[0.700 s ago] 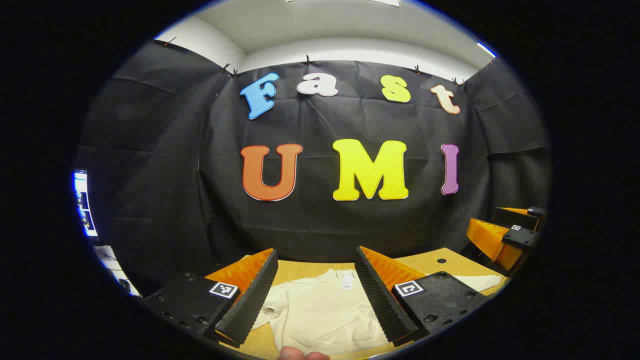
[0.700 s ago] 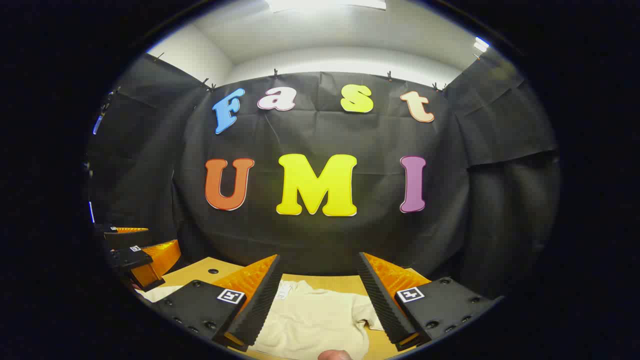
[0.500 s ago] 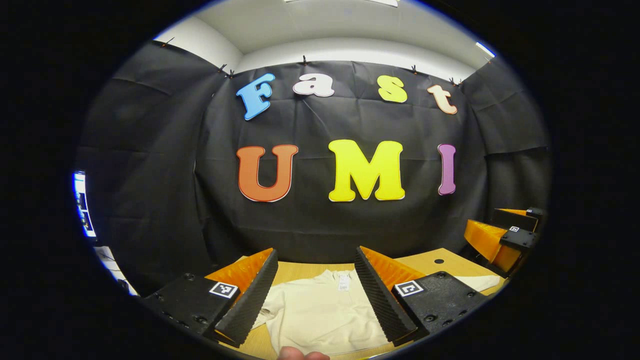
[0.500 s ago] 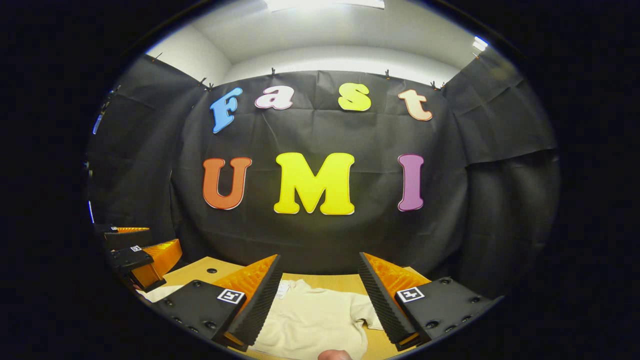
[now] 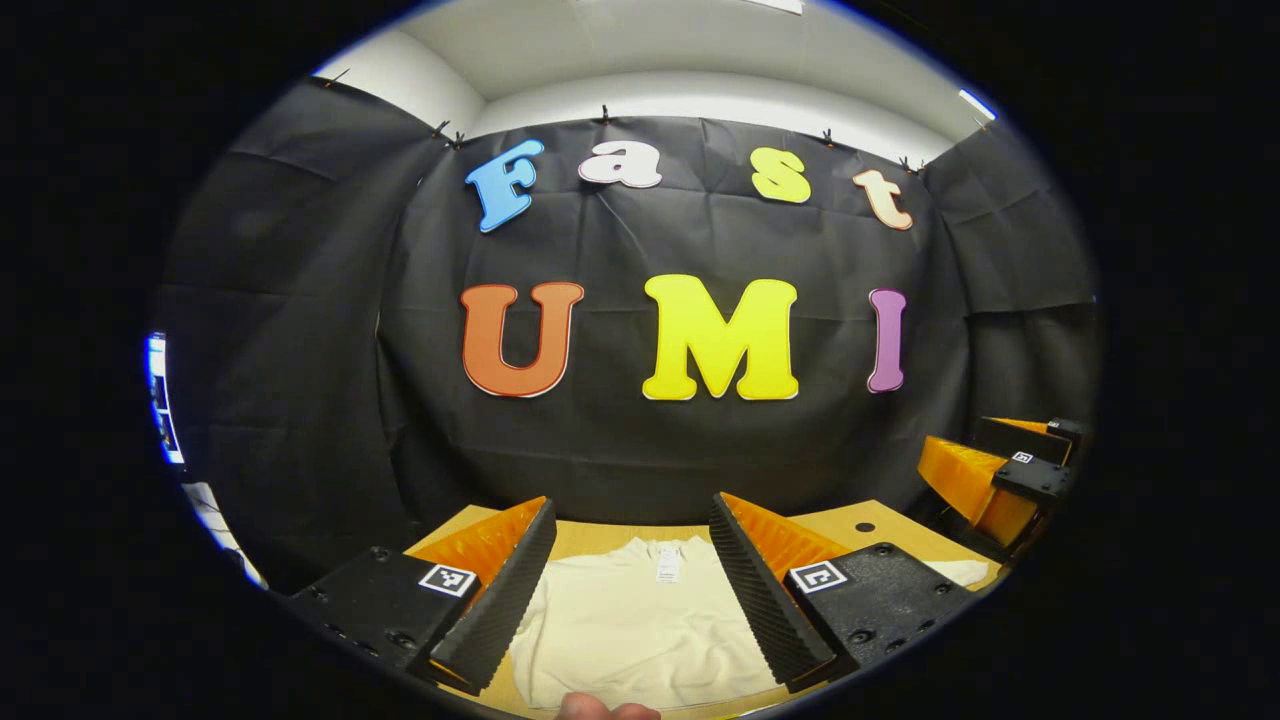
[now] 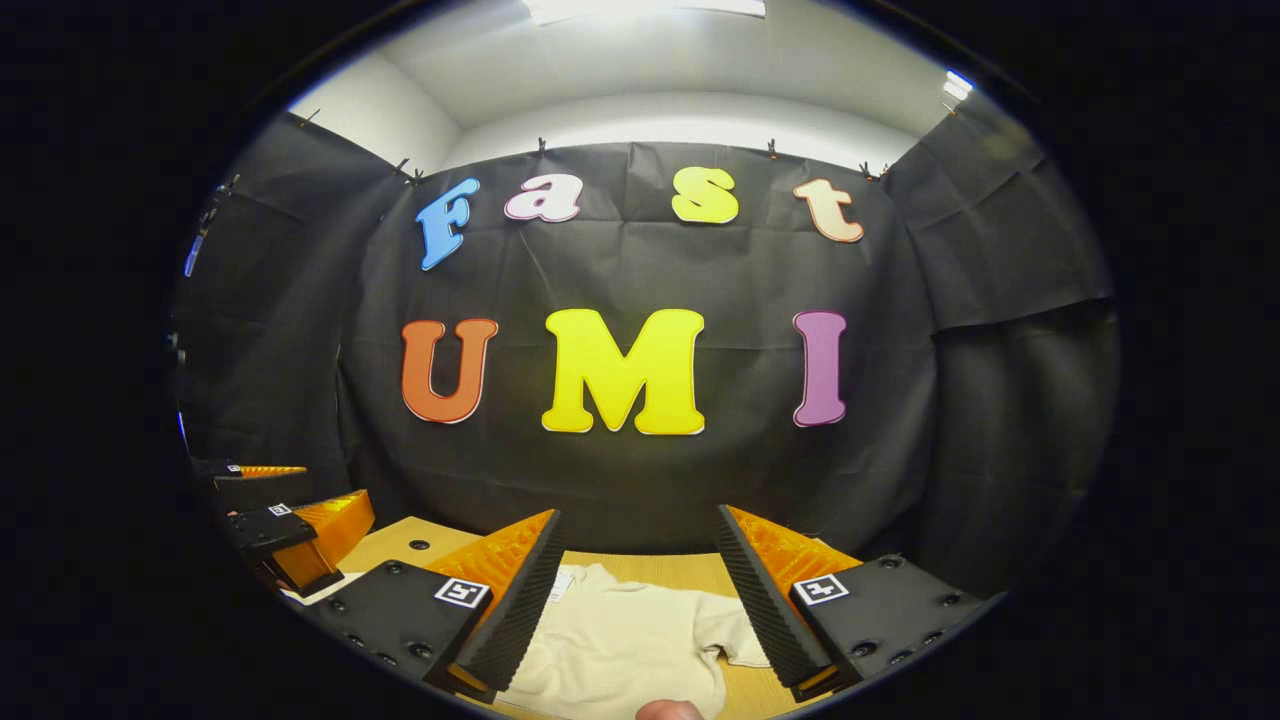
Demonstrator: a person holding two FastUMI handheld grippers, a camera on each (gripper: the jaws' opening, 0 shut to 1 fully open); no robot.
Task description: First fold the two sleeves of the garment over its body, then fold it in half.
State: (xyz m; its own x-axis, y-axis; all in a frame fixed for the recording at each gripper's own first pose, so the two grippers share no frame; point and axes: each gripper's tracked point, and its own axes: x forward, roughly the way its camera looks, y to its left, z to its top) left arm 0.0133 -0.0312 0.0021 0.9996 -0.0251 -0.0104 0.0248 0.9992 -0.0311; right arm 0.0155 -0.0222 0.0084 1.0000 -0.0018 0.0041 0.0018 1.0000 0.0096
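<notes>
A cream garment point(image 5: 640, 620) lies flat on the wooden table point(image 5: 600, 540), its collar and label toward the black wall. My left gripper point(image 5: 632, 503) hovers open above the near part of the garment, nothing between its fingers. In the right gripper view the garment point(image 6: 620, 640) shows a short sleeve point(image 6: 745, 645) spread out to the right. My right gripper point(image 6: 638, 513) is also open and above the cloth, holding nothing. The right gripper point(image 5: 985, 450) appears at the far right of the left gripper view. The left gripper point(image 6: 290, 497) appears at the far left of the right gripper view.
The black cloth wall point(image 5: 650, 450) stands right behind the table's far edge. A small round hole point(image 5: 865, 526) sits in the tabletop near the back. A fingertip point(image 5: 605, 710) of the holding hand shows at the bottom of the left gripper view.
The left gripper has drifted slightly, so the garment sits more centred between its fingers. In the right gripper view the left gripper has come a little closer. Both stay open.
</notes>
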